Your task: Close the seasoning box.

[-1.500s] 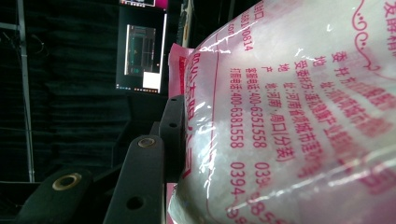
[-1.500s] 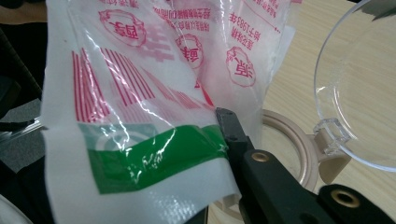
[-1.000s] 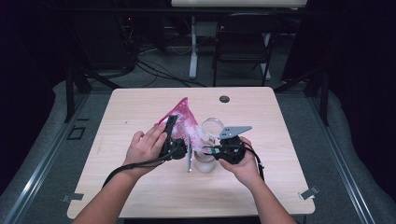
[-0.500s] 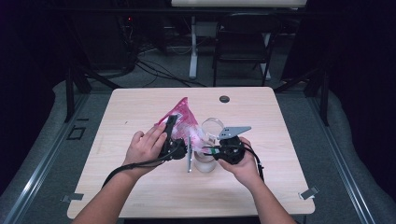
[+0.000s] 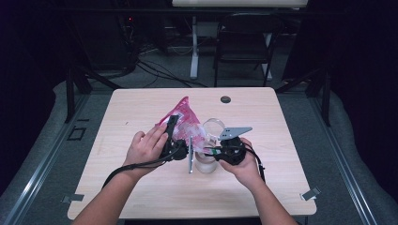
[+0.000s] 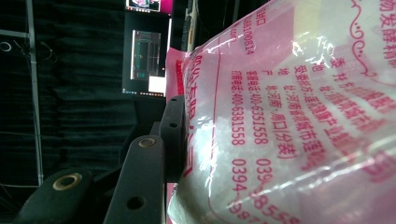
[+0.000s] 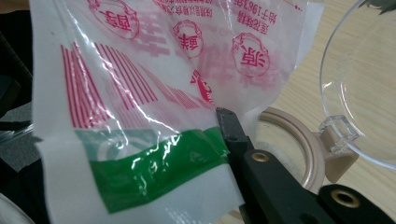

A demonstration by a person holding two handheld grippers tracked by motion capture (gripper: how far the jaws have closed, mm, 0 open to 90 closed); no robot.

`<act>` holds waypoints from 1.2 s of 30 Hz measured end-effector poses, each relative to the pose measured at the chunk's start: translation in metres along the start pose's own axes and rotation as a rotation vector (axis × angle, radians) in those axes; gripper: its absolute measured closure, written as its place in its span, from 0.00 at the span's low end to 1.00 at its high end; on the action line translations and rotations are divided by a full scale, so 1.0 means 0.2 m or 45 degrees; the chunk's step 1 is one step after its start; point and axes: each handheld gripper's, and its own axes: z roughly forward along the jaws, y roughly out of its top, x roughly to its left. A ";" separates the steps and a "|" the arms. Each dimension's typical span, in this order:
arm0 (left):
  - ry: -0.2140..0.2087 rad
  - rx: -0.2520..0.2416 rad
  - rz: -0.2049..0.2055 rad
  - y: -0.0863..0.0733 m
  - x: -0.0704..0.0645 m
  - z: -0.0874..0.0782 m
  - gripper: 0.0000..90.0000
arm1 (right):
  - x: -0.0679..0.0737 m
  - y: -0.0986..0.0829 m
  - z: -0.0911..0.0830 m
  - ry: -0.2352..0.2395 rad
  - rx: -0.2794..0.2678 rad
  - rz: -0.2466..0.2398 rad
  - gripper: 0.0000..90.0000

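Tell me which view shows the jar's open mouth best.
The right gripper view: the jar's beige rim sits just behind the pink bag, with its clear hinged lid standing open. The high view shows the jar small, partly behind both grippers. The left gripper view gives the bag's printed plastic up close.

I am working in a dark-curtained lab: one wooden bench (image 5: 141, 197), floor cables (image 5: 155, 70), a folding chair (image 5: 244, 42), lit monitors (image 6: 144, 60) behind.
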 end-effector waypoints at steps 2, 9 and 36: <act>0.001 -0.001 0.005 0.00 0.00 0.00 0.73 | 0.00 0.00 0.00 0.000 0.000 0.000 1.00; -0.004 0.000 0.013 0.00 0.00 0.00 0.73 | 0.00 0.00 0.00 -0.001 0.005 -0.003 1.00; -0.038 0.002 0.101 0.01 0.00 0.00 0.73 | -0.01 -0.01 0.01 -0.003 0.023 0.004 1.00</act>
